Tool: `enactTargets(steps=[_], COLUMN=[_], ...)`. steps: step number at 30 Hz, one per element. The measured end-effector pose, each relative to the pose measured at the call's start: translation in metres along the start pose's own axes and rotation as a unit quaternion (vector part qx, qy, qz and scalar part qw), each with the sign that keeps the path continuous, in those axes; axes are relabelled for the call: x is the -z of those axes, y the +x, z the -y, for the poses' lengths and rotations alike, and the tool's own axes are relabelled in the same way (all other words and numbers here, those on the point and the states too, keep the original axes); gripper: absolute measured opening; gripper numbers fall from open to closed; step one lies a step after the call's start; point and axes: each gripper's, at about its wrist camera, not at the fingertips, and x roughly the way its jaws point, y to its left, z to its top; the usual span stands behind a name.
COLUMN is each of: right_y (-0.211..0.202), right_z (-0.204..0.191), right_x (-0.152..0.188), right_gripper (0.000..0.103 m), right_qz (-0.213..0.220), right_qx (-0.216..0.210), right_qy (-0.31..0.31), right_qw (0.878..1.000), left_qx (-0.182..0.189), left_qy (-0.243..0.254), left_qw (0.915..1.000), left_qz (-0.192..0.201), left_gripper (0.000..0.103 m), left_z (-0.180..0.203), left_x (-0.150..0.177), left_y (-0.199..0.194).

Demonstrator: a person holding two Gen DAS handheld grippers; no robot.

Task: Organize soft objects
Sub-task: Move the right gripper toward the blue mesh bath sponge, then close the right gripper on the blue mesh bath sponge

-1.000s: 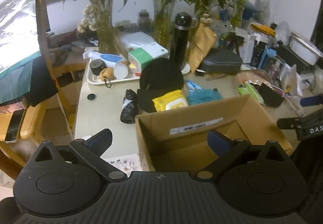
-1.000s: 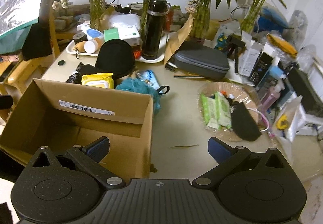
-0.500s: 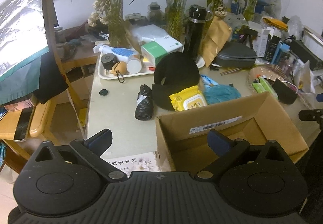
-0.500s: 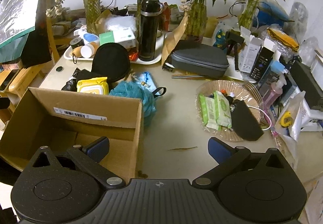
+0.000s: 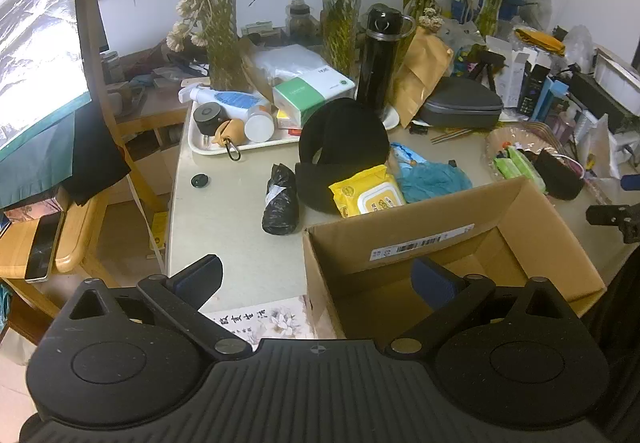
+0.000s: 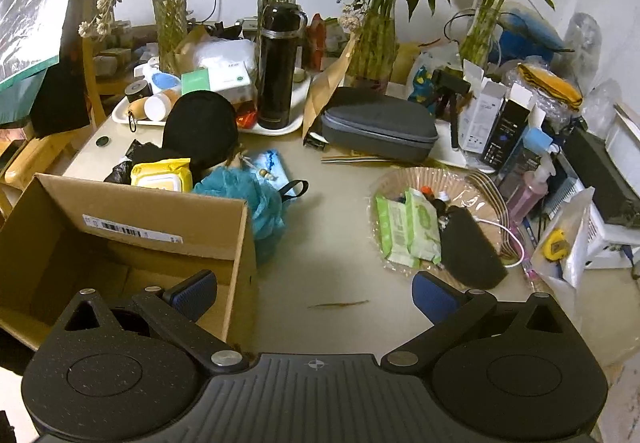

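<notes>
Cardboard first: the box (image 5: 452, 243) sits open and looks empty at lower centre of the left view, and at lower left of the right view. Behind its far wall lie the soft things: the yellow wipes (image 5: 366, 195), the teal pouf (image 6: 248, 199), the black pouch (image 5: 344, 147) and the black bag (image 5: 280, 199).

Our left gripper (image 5: 316, 275) hangs with its fingers wide apart and nothing between them, over the box's near left corner. Our right gripper (image 6: 314, 289) is likewise spread and empty, over bare table just right of the box.

We judge the first pick is still ahead. To do it well, we should reach over the far wall, come down on the wipes or the pouf, centre one item between the pads and close gently, so the neighbours stay put.
</notes>
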Motion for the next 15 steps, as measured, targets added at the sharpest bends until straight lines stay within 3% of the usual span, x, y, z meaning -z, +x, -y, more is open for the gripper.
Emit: enactTargets(steps=[4,15], right_y=[0.005,0.034], right_z=[0.007,0.019], right_x=[-0.004,-0.022], right_gripper=[0.103,0.103], right_qz=[0.013,-0.010], right_qx=[-0.001,-0.027], right_qy=[0.012,0.014], right_qw=[1.000,0.999], left_qx=[-0.002,-0.008], left_qy=[0.002,-0.002], left_qw=[1.0000,1.0000], left_qz=[0.000,0.000], left_gripper=[0.103,0.103], left_z=[-0.001,-0.011], left_x=[-0.003,-0.016], left_y=[0.003,0.019])
